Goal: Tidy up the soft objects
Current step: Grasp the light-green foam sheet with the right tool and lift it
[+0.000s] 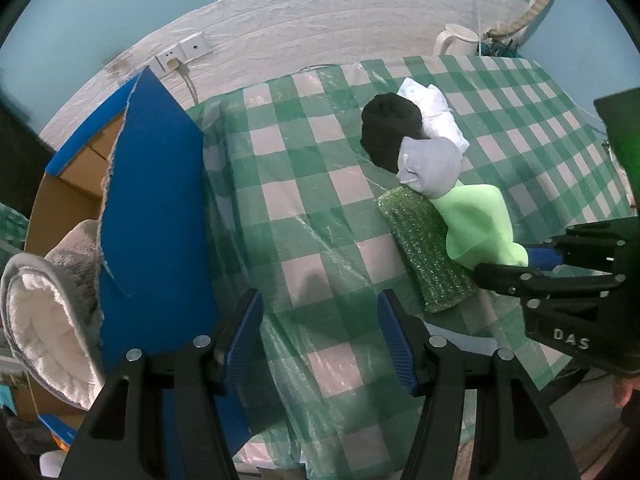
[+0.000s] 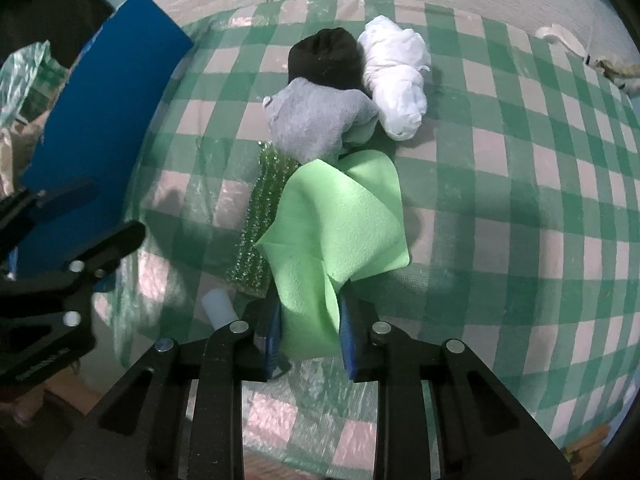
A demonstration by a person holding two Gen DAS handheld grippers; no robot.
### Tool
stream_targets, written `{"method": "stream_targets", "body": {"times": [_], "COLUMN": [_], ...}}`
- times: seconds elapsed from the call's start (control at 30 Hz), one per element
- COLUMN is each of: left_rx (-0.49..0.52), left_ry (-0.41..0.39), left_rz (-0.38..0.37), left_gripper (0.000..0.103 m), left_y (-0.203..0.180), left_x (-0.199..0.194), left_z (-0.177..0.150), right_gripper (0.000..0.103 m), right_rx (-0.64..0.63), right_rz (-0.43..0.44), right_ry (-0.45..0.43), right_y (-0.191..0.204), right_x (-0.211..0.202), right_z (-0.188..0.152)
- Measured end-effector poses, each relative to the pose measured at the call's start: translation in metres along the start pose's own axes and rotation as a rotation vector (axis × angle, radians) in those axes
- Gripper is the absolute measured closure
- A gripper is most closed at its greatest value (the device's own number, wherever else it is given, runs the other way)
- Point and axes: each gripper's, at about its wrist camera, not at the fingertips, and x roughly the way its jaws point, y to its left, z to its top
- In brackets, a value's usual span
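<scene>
My right gripper (image 2: 310,332) is shut on a light green cloth (image 2: 336,232), which drapes forward over the checked table (image 2: 500,200). It also shows in the left wrist view (image 1: 480,224), held by the right gripper (image 1: 536,258). Beyond it lie a grey bundle (image 2: 316,124), a black bundle (image 2: 326,60) and a white bundle (image 2: 398,76), touching one another. A green glittery sponge (image 2: 260,216) lies left of the cloth. My left gripper (image 1: 320,340) is open and empty over the table's left edge.
A cardboard box with blue flaps (image 1: 156,200) stands left of the table and holds a grey-and-white fluffy item (image 1: 44,320). A white kettle (image 1: 458,40) stands at the far corner. A small white cylinder (image 2: 218,308) lies near the table's front edge.
</scene>
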Motion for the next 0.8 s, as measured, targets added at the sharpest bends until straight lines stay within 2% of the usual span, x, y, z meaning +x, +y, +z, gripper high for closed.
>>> {"method": "stream_targets", "body": {"times": [0.17, 0.3, 0.47, 0.53, 0.67, 0.73, 0.8], "left_rx": [0.014, 0.025, 0.038, 0.040, 0.037, 0.031, 0.023], "left_ry": [0.009, 0.014, 0.018, 0.018, 0.018, 0.019, 0.027], "left_rz": [0.004, 0.005, 0.005, 0.000, -0.019, -0.034, -0.049], "left_gripper": [0.042, 0.042, 0.041, 0.034, 0.032, 0.026, 0.025], "left_y": [-0.007, -0.012, -0.021, -0.024, -0.031, -0.034, -0.037], "left_x": [0.003, 0.005, 0.007, 0.008, 0.009, 0.010, 0.013], "left_z": [0.001, 0.001, 0.003, 0.004, 0.008, 0.011, 0.015], "right_gripper": [0.078, 0.078, 0.078, 0.078, 0.078, 0.078, 0.078], "right_rx": [0.015, 0.022, 0.037, 0.044, 0.058, 0.063, 0.071], "right_rz": [-0.007, -0.019, -0.088, -0.107, -0.134, -0.147, -0.152], "right_ry": [0.008, 0.009, -0.018, -0.022, -0.020, -0.015, -0.010], "right_y": [-0.004, 0.001, -0.014, -0.019, -0.029, -0.034, -0.040], "right_x": [0.001, 0.000, -0.012, -0.015, -0.017, -0.014, -0.011], "right_z": [0.007, -0.005, -0.012, -0.012, -0.015, -0.016, -0.017]}}
